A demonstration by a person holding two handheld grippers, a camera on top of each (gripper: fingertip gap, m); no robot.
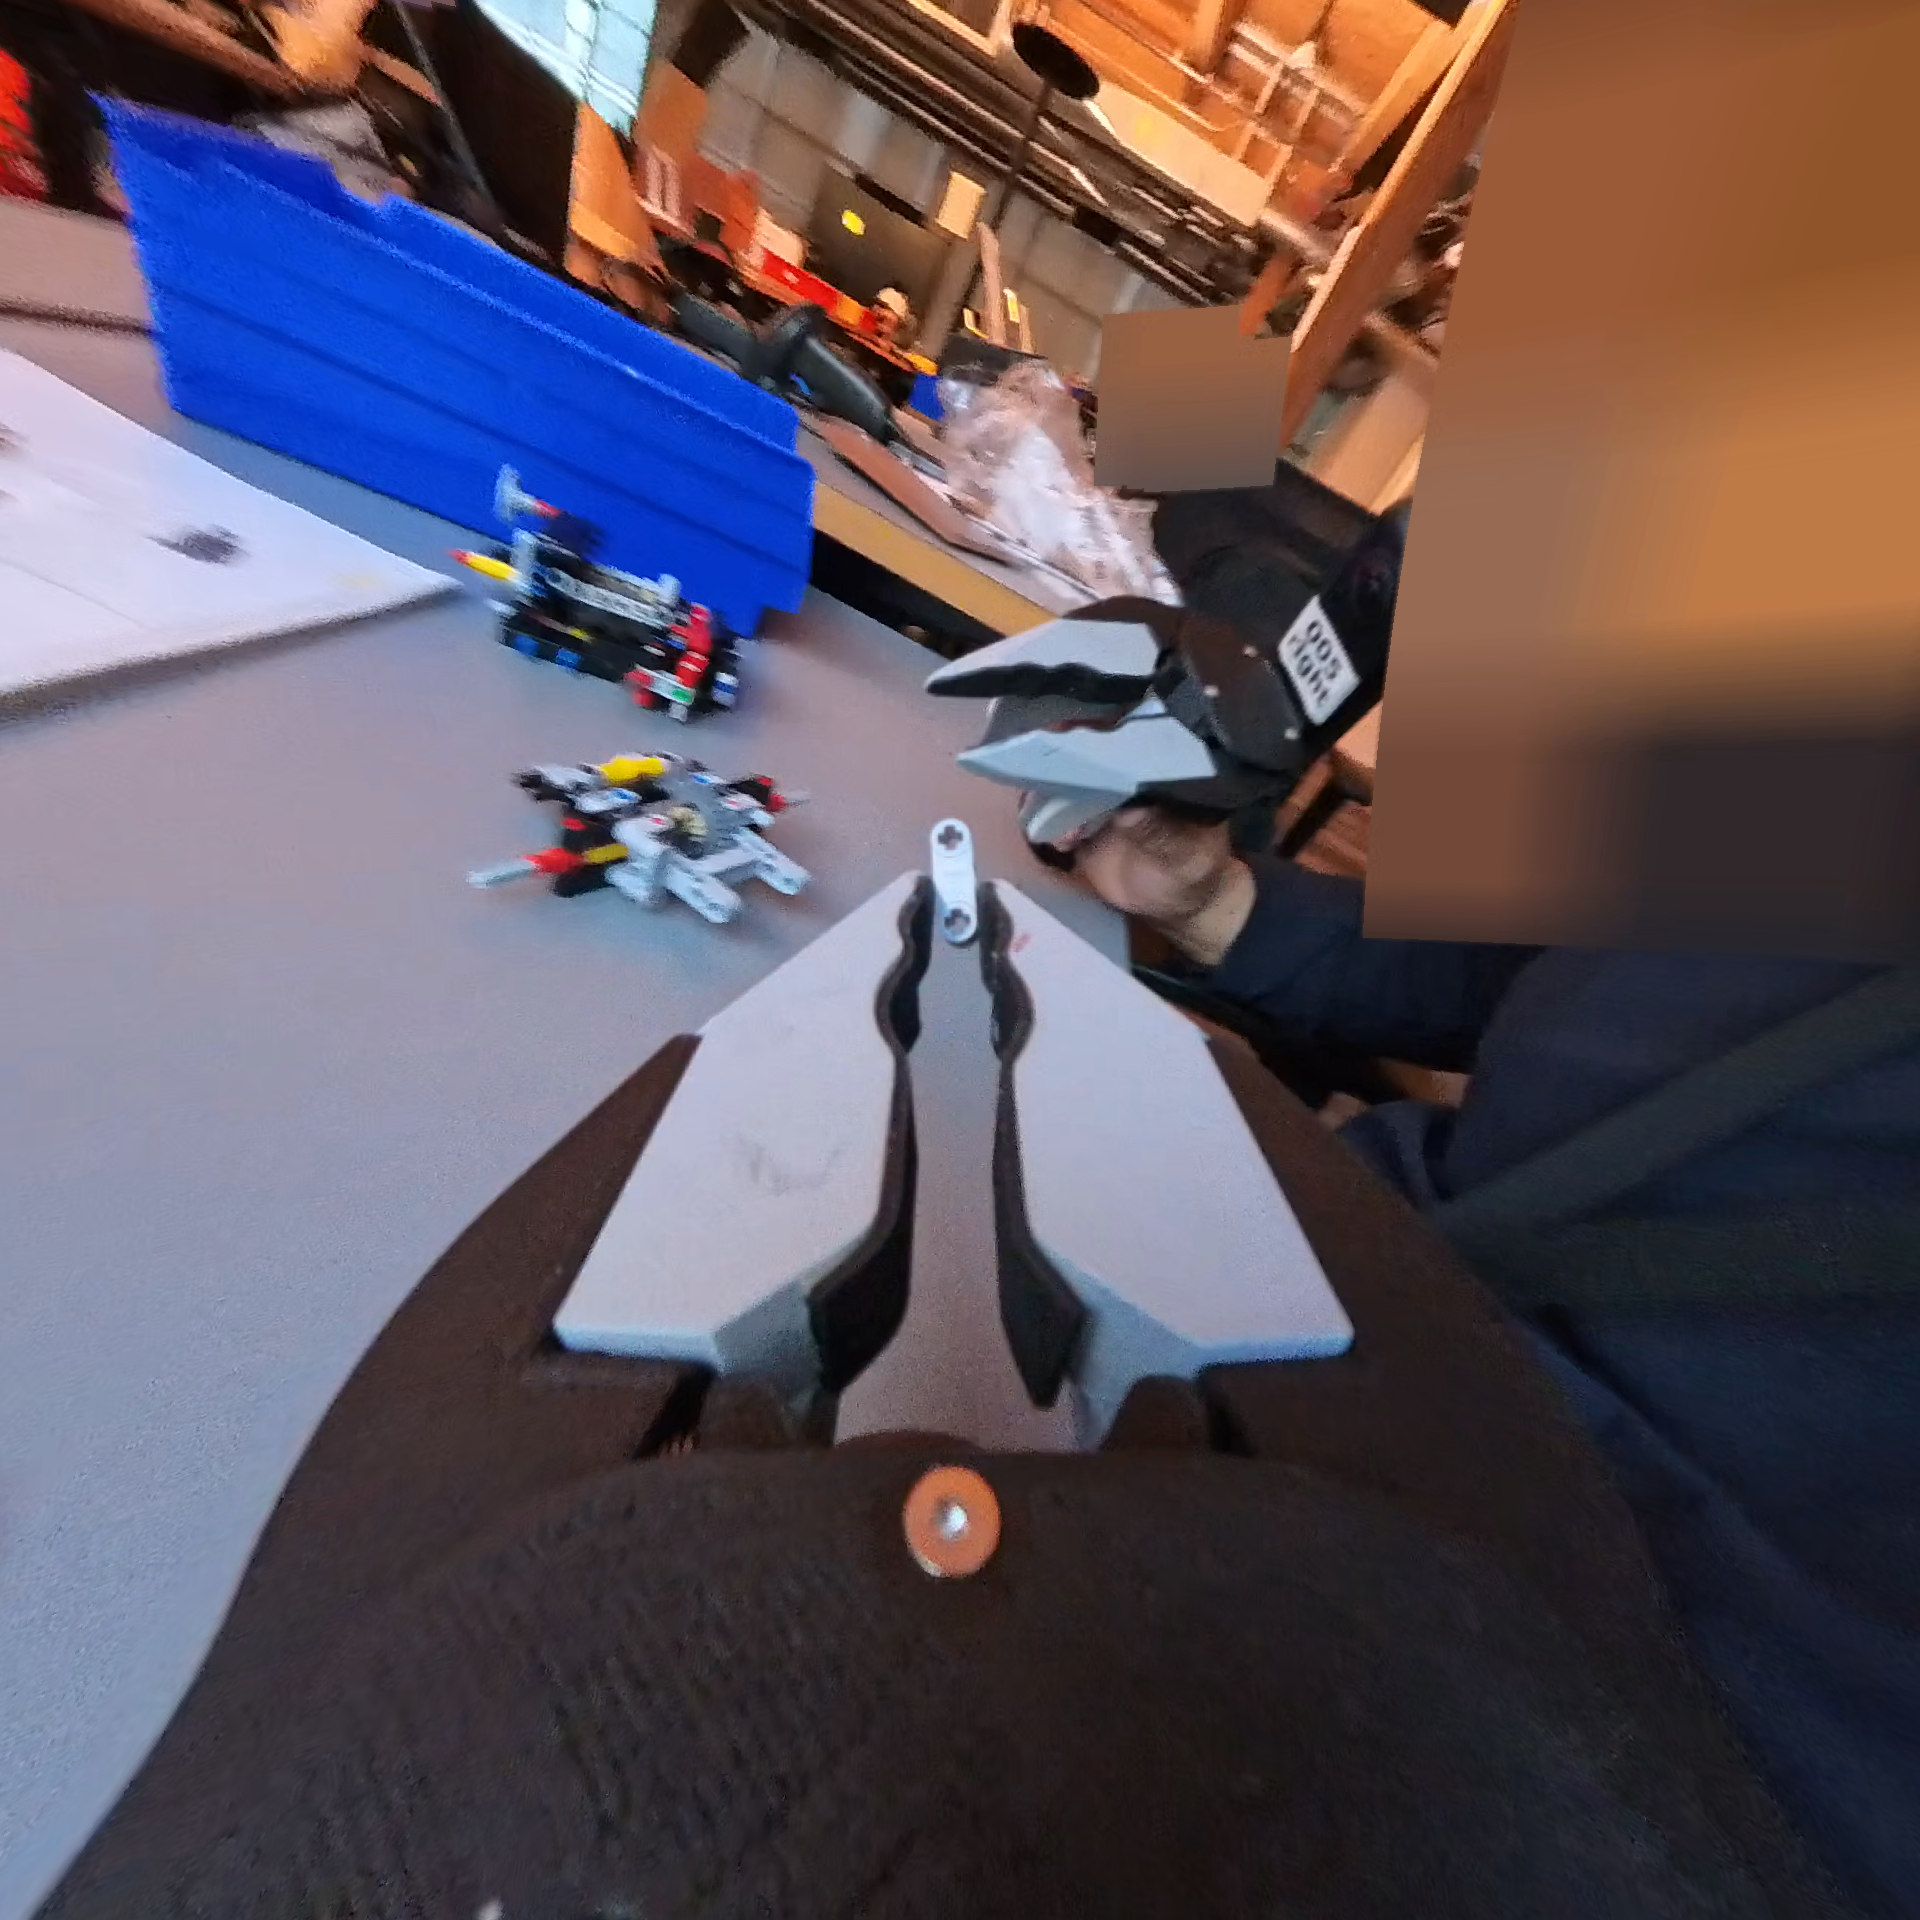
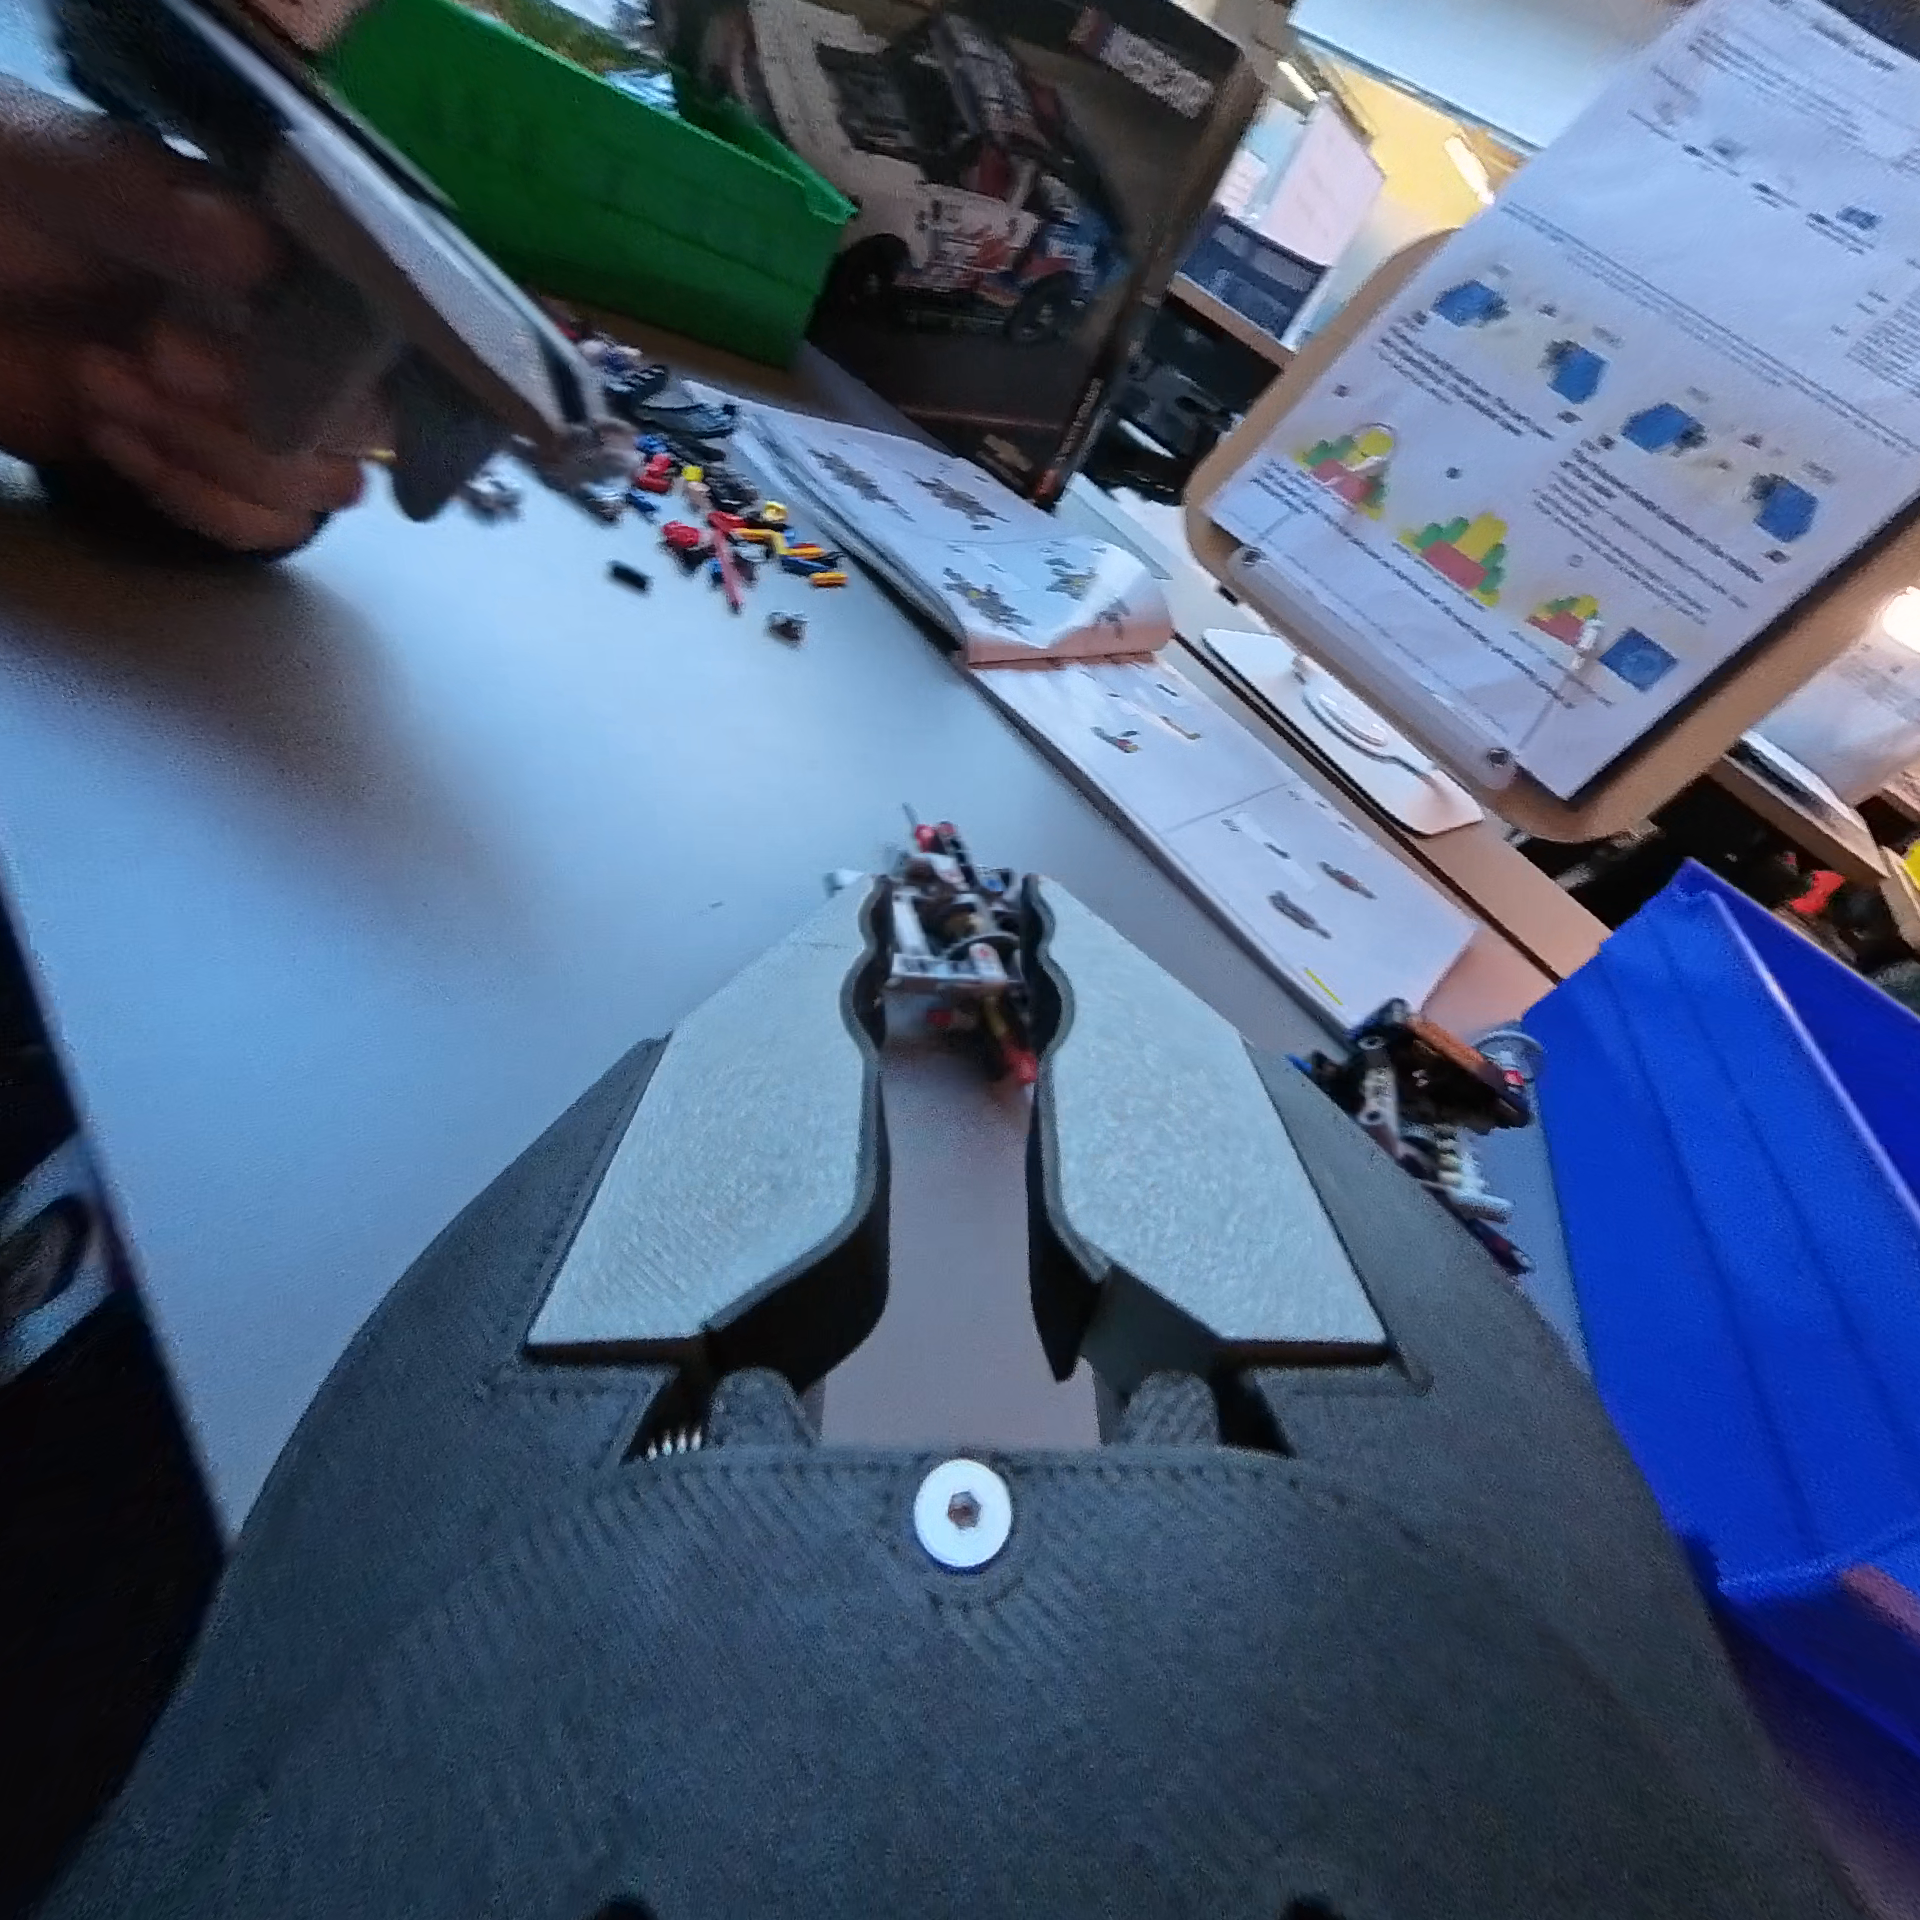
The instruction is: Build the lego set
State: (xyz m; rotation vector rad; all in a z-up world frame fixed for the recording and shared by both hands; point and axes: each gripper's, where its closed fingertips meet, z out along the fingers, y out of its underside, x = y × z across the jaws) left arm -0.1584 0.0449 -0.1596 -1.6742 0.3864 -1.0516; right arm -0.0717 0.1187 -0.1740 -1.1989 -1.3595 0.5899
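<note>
Left wrist view showed the left tool (image 1: 954,899) pinching a small white flat beam (image 1: 953,881) with holes, its two tips pressed on the lower part of the piece while the upper end stood clear above them. Beyond it, on the grey desk (image 1: 260,987), lay a white, black and yellow brick assembly (image 1: 649,831), and farther back a darker brick build (image 1: 613,623) stood just beside a blue bin (image 1: 436,343). A white instruction sheet (image 1: 156,540) lay at the left edge. To the right, the right tool (image 1: 961,722), held in a person's hand (image 1: 1153,873), hung above the desk near its edge, its two fingers apart with nothing seen between them.

Right wrist view, blurred, looked along those spread fingers toward the same white assembly (image 2: 951,940), which appeared between the tips; whether it was touched could not be told from this angle. Loose coloured bricks (image 2: 727,520) were scattered farther off, near open instruction booklets (image 2: 987,540). A green bin (image 2: 592,177) and a picture box (image 2: 997,218) stood at the back, a printed sheet on a stand (image 2: 1621,416) to the right, and the left tool (image 2: 582,436) hovered at upper left.
</note>
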